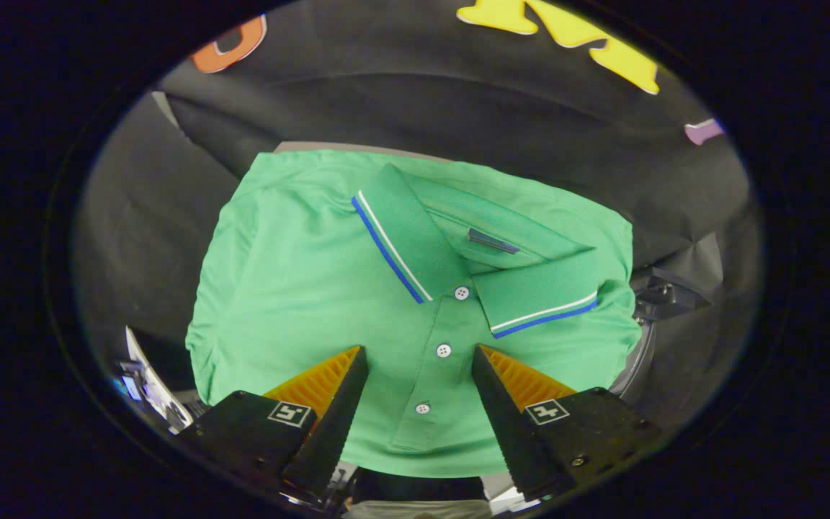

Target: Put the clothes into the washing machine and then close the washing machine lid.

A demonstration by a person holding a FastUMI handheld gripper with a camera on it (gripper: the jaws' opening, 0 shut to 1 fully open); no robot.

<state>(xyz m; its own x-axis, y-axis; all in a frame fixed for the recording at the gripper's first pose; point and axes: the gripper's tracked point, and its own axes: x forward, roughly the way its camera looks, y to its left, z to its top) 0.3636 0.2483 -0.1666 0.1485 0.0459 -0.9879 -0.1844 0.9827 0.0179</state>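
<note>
The gripper (420,360) has its fingers spread apart, straddling the button placket of the folded green polo shirt (300,274) lying just ahead; soft and limp, best pinched at the placket fold

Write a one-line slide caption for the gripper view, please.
Open gripper poised over a folded green polo shirt, its button placket between the fingers.
</note>
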